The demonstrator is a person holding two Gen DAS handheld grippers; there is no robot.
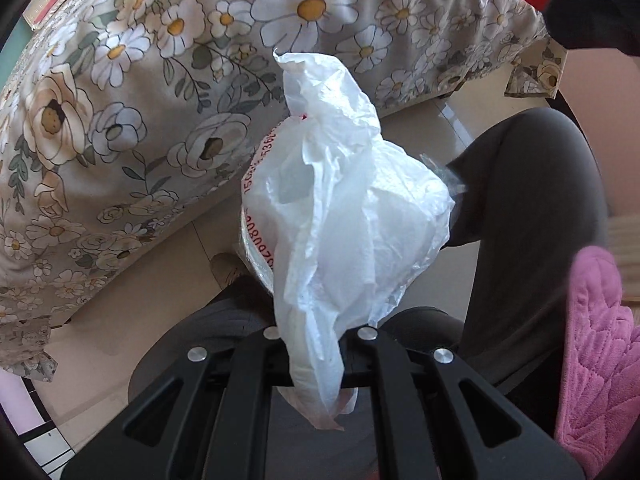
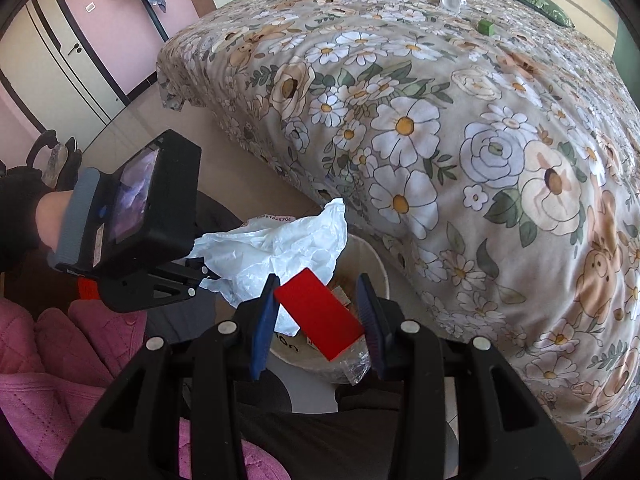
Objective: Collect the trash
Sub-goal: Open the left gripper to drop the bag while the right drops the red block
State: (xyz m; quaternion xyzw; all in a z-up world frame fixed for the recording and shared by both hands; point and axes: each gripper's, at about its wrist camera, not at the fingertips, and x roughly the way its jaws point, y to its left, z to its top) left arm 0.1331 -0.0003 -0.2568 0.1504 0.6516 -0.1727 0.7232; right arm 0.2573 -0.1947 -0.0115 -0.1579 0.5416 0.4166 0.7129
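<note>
A crumpled white plastic bag is pinched by the left hand-held gripper, whose fingers are closed tight on the bag's lower end; red print is seen on its side. In the right wrist view the same bag is held out from the left hand-held gripper over a round white bin on the floor beside the bed. A red card is held between the blue pads of the right hand-held gripper, jaws partly closed on it, tilted, above the bin's opening. Wrappers are seen inside the bin. A small green block and a clear cup are left on the floral bedcover, well apart from the bin. Pink quilted fabric is seen at lower left.
</note>
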